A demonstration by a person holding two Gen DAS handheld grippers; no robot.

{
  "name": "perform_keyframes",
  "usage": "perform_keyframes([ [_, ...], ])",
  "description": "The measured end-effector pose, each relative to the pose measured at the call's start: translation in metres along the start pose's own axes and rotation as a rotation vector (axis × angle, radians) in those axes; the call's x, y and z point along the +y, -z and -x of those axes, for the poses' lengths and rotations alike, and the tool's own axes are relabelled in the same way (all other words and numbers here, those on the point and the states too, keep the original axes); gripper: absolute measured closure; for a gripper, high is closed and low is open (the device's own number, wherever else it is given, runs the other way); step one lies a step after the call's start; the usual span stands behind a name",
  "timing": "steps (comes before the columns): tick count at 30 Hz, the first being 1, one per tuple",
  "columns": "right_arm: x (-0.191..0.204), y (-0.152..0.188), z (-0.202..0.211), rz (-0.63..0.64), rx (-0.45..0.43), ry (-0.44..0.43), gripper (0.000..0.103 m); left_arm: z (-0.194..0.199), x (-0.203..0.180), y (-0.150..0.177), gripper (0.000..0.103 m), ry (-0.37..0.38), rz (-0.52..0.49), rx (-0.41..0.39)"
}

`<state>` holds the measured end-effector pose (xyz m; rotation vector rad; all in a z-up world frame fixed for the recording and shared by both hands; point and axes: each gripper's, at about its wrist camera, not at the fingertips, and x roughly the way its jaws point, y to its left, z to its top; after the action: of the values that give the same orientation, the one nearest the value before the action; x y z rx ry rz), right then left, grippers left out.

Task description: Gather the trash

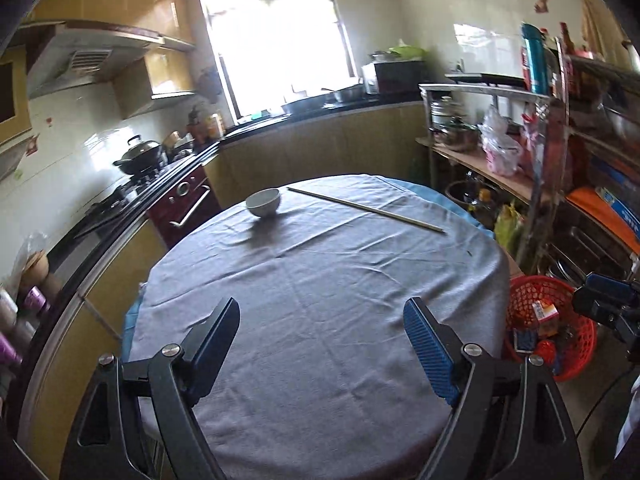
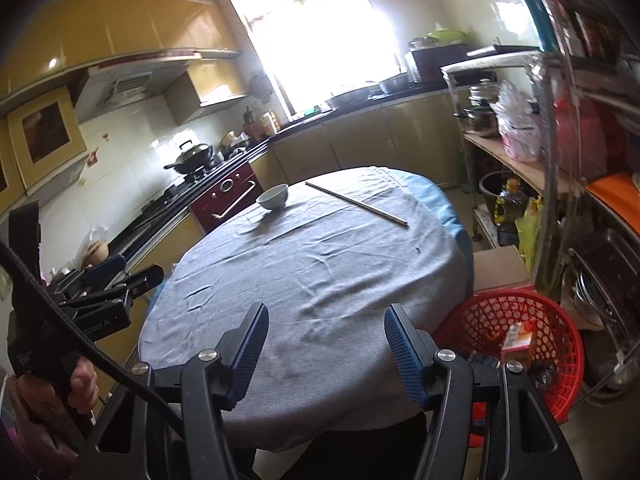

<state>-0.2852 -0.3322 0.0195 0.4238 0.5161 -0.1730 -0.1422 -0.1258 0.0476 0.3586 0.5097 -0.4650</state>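
The round counter (image 1: pixel 320 300) under its grey cloth looks cleared of rubbish. The red basket (image 2: pixel 560 332) on the floor at its near right already holds several wrappers and a small carton (image 2: pixel 518 340), so the collecting seems nearly or wholly done. Both tools hover over the near edge, left tool (image 1: pixel 320 336) and right tool (image 2: pixel 326 344), each released and holding nothing. Far across lie chopsticks (image 1: pixel 364 209) and a white bowl (image 1: pixel 263 202), tableware rather than trash.
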Motion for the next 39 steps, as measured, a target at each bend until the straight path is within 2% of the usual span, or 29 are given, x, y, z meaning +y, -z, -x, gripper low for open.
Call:
perform_keyframes([
  [14,0.088,-0.007,-0.022,0.163,0.022,-0.024,0.038,0.024,0.074,0.025,0.017,-0.123,0.141,-0.02],
  [30,0.17,-0.003,-0.038,0.287,0.047,-0.059,0.037,0.045,0.139,0.052,0.017,-0.197,0.265,-0.032],
  [39,0.2,-0.001,-0.038,0.347,0.039,-0.059,0.037,0.045,0.16,0.062,0.017,-0.218,0.305,-0.021],
])
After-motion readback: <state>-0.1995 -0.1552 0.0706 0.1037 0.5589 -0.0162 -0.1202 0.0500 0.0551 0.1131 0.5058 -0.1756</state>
